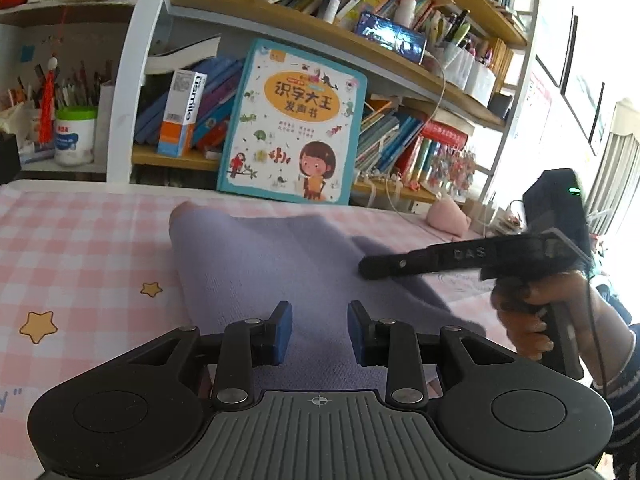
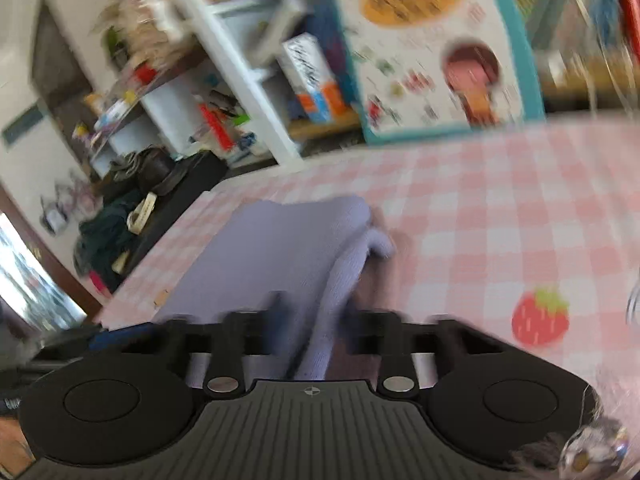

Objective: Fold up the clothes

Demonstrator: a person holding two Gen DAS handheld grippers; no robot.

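Left gripper (image 1: 319, 332): we see its jaws part-open over the near end of the cloth, blue pads (image 1: 283, 330) clear of it on both sides, nothing held.
Right gripper (image 2: 316, 320): our own view of it is smeared with blur; a raised fold of the cloth runs between the jaws, and we cannot tell if the pads press on it.
Right gripper, from the left camera: we catch it from the side, fingers reaching in over the cloth's right part, tips low above the fabric; contact we cannot make out.
Hand (image 1: 524, 316): wrapped round the right gripper's handle, a striped sleeve (image 1: 624, 400) behind it.
Cloth (image 1: 272, 264): lavender, lying on the table in front of both grippers, its right edge doubled into a ridge.
Table (image 1: 80, 240): covered in pink-and-white check, we spot yellow stars on one side and a strawberry (image 2: 540, 322) on the other.
Book (image 1: 294, 120): a picture book with a teal border, standing upright at the table's far edge.
Shelves (image 1: 360, 40): packed with books and boxes behind it.
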